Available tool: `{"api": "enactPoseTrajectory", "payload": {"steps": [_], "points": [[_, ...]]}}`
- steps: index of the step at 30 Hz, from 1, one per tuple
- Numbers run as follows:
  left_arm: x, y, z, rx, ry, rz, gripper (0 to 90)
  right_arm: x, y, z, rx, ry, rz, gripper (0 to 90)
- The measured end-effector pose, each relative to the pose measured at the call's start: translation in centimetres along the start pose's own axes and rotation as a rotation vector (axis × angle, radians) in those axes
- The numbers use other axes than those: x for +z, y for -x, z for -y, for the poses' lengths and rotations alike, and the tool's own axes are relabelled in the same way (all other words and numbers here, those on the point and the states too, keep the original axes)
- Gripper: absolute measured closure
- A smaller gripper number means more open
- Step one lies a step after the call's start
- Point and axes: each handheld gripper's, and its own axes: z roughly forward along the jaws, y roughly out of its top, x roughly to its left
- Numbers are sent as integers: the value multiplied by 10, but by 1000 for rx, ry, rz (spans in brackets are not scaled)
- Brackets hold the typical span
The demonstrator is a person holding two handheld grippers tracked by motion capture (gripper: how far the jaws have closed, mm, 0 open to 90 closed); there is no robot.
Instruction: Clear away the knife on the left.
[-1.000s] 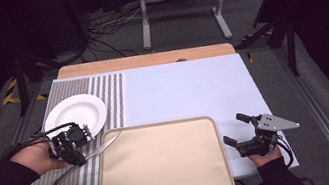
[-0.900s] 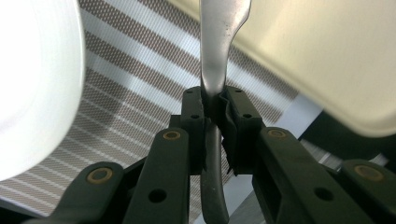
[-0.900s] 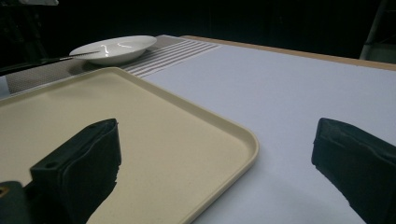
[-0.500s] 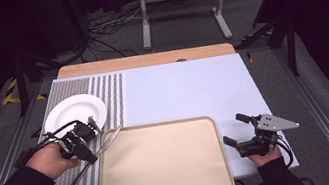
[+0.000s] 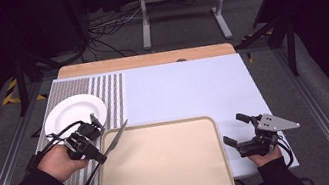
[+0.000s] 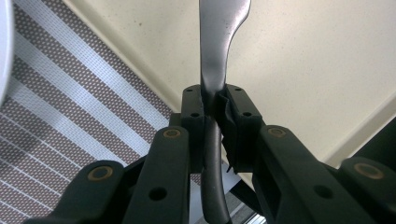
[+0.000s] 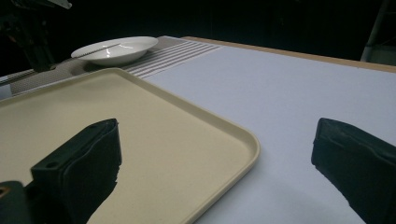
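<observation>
The left gripper (image 5: 91,144) sits by the table's (image 5: 187,88) left side, its fingers (image 6: 196,116) clenched on a table knife (image 5: 110,144) gripped about where blade meets handle. In the left gripper view the blade rises from between the fingers over the beige tray (image 6: 299,60), while the dark handle drops down between them. From the high view the knife lies at a slant: its blade tip reaches over the tray's (image 5: 164,163) far-left corner, and its handle trails back over the striped mat (image 5: 101,90) toward the table's near edge.

A white plate (image 5: 67,116) rests on the striped mat, just beyond the left gripper, near the table's left edge. The tray lies along the near edge at the middle, its surface bare.

The right gripper (image 5: 234,131) is held just off the tray's right edge, near the table's near-right corner, its fingers (image 7: 84,163) released and spread wide with nothing between them. The pale table surface beyond the tray, out to the far and right edges, lies open.
</observation>
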Motion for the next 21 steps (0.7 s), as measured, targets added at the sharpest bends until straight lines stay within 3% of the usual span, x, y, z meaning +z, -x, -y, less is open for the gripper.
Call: {"api": "enactPoseTrajectory", "payload": {"steps": [2,5,8,13,16,21], "points": [[3,5,-1,-14,-10,0,802,0,0,0,-3,4,0,23],[4,11,-3,-1,-14,-19,802,0,0,0,-1,-2,1,23],[7,16,-6,-10,-21,-4,802,1,0,-1,2,5,-3,23],[6,21,-12,-22,6,67,802,5,0,-2,-5,3,-16,24],[8,25,-16,-14,4,63,801,6,1,-2,-7,4,-17,24],[11,30,-21,-7,-3,92,801,5,1,-2,-6,4,-14,24]]}}
